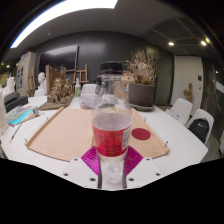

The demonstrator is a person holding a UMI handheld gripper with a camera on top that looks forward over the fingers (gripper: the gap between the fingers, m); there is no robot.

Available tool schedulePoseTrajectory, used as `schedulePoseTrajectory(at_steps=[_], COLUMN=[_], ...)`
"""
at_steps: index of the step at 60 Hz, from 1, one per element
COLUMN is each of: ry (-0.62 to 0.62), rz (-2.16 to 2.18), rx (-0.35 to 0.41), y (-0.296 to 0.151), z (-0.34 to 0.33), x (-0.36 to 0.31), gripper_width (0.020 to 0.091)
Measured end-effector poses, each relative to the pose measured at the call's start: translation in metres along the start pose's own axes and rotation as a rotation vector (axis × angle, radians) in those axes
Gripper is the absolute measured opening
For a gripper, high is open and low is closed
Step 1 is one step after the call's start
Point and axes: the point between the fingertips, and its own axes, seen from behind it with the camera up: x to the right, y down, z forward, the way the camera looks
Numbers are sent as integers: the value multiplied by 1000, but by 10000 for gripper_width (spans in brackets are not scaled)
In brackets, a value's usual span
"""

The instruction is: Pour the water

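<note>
Cardboard sheet lies at nine o'clock on the counter; the tool is clamped on the bottle at centre, red disc at three. Tilting too quickly could spill water.

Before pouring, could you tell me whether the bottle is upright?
Upright: the bottle stands vertical between the gripper fingers, red liquid level.

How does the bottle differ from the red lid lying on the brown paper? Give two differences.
The bottle stands upright between the pads of the hand-held gripper; the red lid lies flat on the brown paper, beyond the fingers. The bottle is tall and clear, with red liquid low down; the lid is low and opaque. Both show red.
</note>
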Motion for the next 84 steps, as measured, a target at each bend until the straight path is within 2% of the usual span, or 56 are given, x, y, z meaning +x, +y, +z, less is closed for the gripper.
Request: schedulePoseTrajectory(at_steps=[1,7,17,30,42,53,58,65,75,84], ry=[-1,22,142,365,503,559,582,580,545,473], rz=[-7,-42,-214,-700,-1253,-1640,-1775,-1896,-1881,-1624], rx=[-2,-4,34,69,120,125,102,108,112,74], y=[-1,-11,-65,-151,-205,-211,-204,-198,-190,-189], z=[-1,-5,-3,36,77,102,115,125,131,125], x=[-1,8,60,151,173,164,162,152,144,151], gripper_width=[245,244,243,243,242,243,244,245,244,244])
